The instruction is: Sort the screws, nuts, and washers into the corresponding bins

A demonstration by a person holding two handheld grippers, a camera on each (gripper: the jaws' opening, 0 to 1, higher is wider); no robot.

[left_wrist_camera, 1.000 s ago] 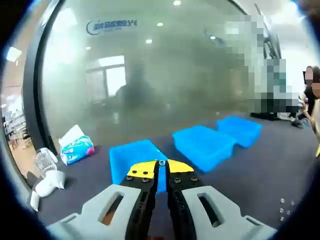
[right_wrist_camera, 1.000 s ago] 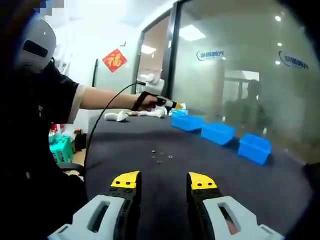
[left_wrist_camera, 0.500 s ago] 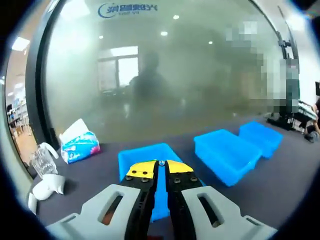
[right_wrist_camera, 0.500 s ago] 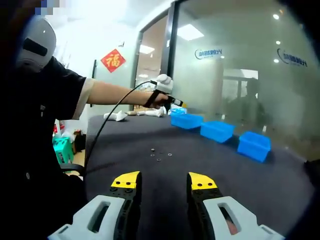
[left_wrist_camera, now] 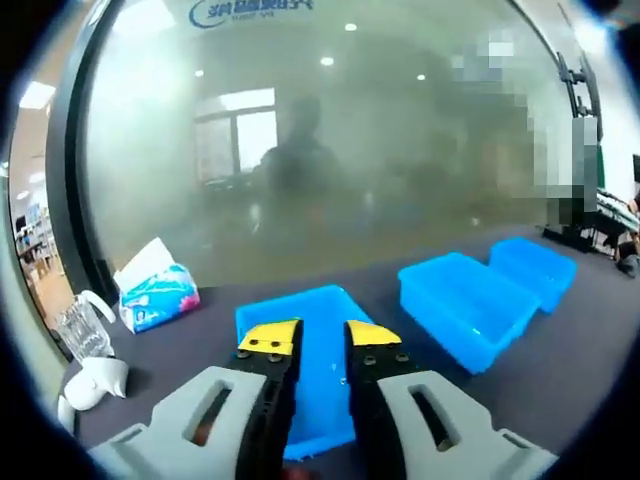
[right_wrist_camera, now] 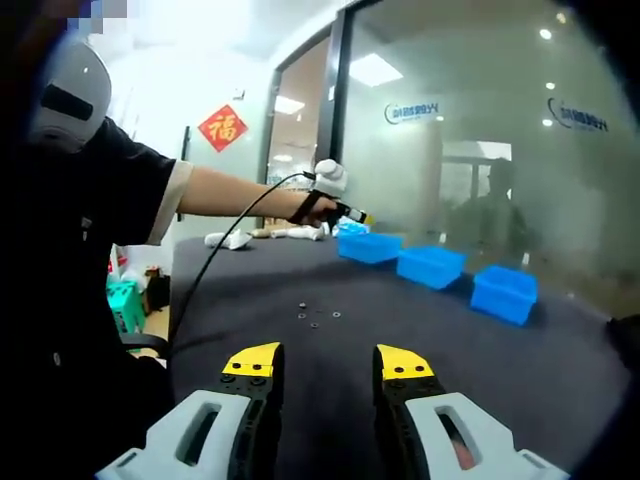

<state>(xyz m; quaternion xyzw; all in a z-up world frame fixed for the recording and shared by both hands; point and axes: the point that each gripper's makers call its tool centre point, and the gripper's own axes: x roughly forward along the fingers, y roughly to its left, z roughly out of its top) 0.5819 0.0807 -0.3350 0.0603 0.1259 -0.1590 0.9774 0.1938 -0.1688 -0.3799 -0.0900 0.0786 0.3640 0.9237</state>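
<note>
With the left gripper [left_wrist_camera: 322,338] spread empty above the nearest bin [left_wrist_camera: 300,330] and the right gripper [right_wrist_camera: 325,362] also open and empty, a dropped part risks bouncing out.

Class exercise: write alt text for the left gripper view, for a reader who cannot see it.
The left gripper hangs open over the nearest of three blue bins on a dark table. A tissue pack lies to the left, before a frosted glass wall.

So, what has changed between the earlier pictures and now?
The left gripper opened above the nearest blue bin; the small shiny part it pinched at its tips is gone from them, though I cannot see it land. The right gripper stayed open over the dark table, and the loose parts lie as before.
</note>
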